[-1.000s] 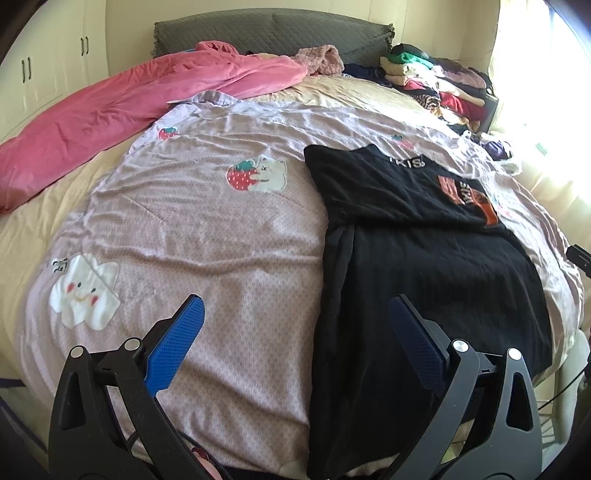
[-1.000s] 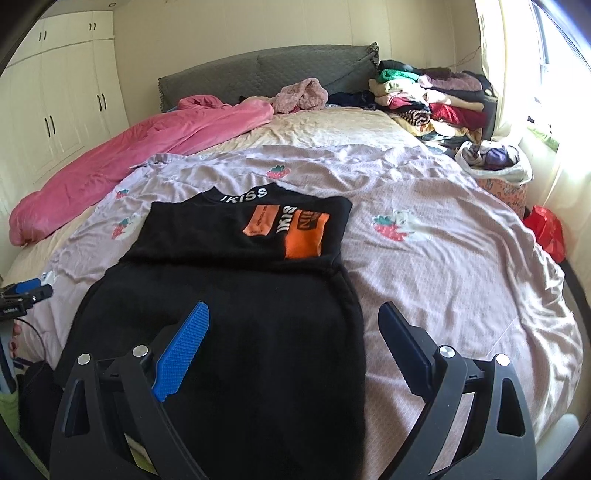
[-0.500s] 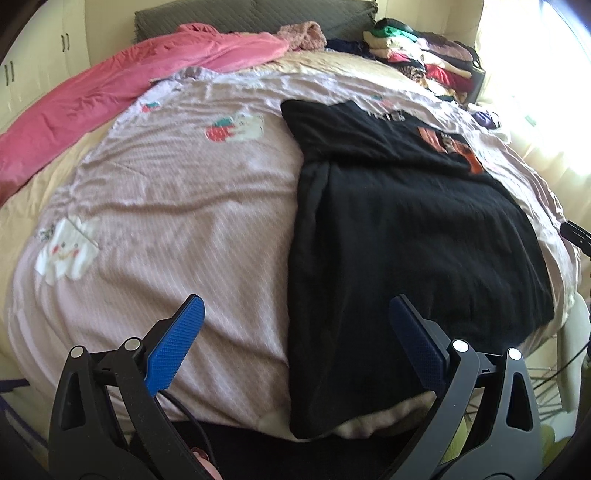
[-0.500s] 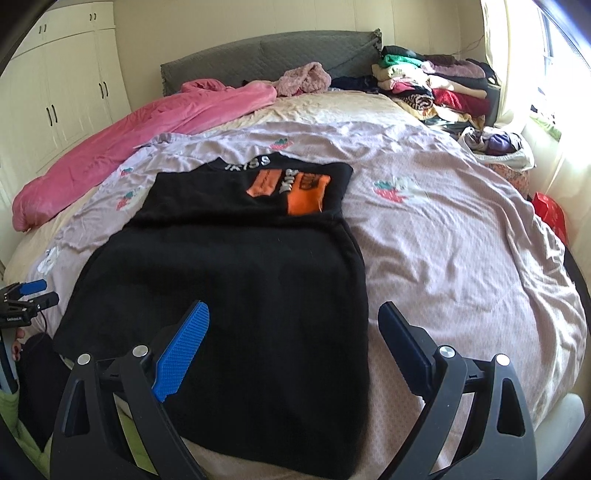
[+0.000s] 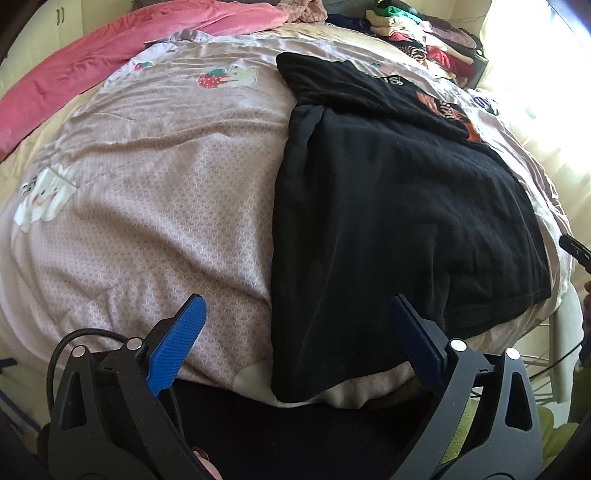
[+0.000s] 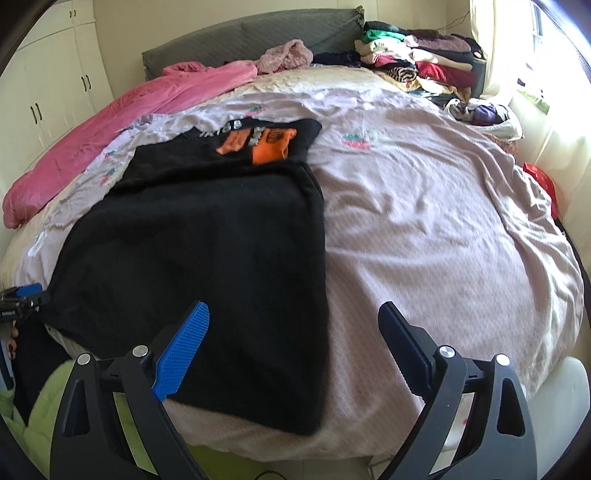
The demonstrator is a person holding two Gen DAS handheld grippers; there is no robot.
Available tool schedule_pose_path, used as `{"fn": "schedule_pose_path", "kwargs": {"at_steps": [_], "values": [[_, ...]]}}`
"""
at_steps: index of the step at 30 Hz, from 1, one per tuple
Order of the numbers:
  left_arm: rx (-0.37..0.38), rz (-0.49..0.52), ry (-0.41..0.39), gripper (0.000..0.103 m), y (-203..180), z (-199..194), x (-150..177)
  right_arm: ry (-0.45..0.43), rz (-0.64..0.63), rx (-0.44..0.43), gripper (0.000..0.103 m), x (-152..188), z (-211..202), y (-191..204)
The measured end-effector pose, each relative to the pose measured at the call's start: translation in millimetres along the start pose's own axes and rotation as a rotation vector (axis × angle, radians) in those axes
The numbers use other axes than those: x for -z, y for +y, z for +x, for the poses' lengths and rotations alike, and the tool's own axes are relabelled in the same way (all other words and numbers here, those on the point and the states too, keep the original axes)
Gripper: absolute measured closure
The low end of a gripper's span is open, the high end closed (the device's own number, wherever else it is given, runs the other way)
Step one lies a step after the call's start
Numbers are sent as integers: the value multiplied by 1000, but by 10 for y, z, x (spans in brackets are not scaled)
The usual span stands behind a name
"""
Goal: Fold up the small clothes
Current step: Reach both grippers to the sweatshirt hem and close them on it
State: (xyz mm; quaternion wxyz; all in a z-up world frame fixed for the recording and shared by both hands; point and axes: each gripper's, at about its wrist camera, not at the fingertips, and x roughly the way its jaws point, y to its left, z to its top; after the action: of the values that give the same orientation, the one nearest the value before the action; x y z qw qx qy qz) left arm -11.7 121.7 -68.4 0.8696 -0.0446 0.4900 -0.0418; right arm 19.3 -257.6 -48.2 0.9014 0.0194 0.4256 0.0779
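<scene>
A black garment with an orange print lies flat on the lilac bedsheet, its top part folded over and its hem at the bed's near edge. It also shows in the right wrist view. My left gripper is open and empty, just above the garment's near left corner. My right gripper is open and empty, above the garment's near right corner. The tip of the left gripper shows at the left edge of the right wrist view.
A pink duvet lies along the far left of the bed. A pile of folded clothes sits at the far right by the grey headboard. A basket of laundry stands by the window.
Both grippers have dropped lower and come closer to the garment's near hem at the bed edge. Both stay open. The garment has not moved.
</scene>
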Motion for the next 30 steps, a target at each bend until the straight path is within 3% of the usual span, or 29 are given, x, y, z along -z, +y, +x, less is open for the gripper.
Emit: {"fn": "schedule_pose_path", "kwargs": {"at_steps": [2, 3, 7, 9, 12, 20, 24, 28, 30], "values": [[11, -5, 9, 22, -5, 10, 14, 23, -6, -9, 13, 56, 3, -25], [12, -4, 12, 28, -12, 14, 21, 33, -7, -13, 18, 90, 0, -42], [17, -8, 25, 34, -31, 35, 55, 77, -2, -30, 41, 182, 33, -96], [24, -10, 32, 43, -34, 34, 78, 105, 8, -65, 53, 221, 74, -105], [31, -13, 38, 47, -24, 36, 90, 131, -16, -81, 65, 255, 132, -45], [31, -30, 46, 49, 18, 73, 95, 157, -4, -55, 65, 270, 249, -73], [26, -26, 48, 48, 0, 96, 93, 171, 36, -88, 65, 310, 298, -142], [28, -15, 45, 46, -33, 116, 83, 175, 10, -115, 87, 301, 281, -84], [26, -15, 45, 46, -35, 119, 77, 169, -11, -125, 92, 276, 237, -51]]}}
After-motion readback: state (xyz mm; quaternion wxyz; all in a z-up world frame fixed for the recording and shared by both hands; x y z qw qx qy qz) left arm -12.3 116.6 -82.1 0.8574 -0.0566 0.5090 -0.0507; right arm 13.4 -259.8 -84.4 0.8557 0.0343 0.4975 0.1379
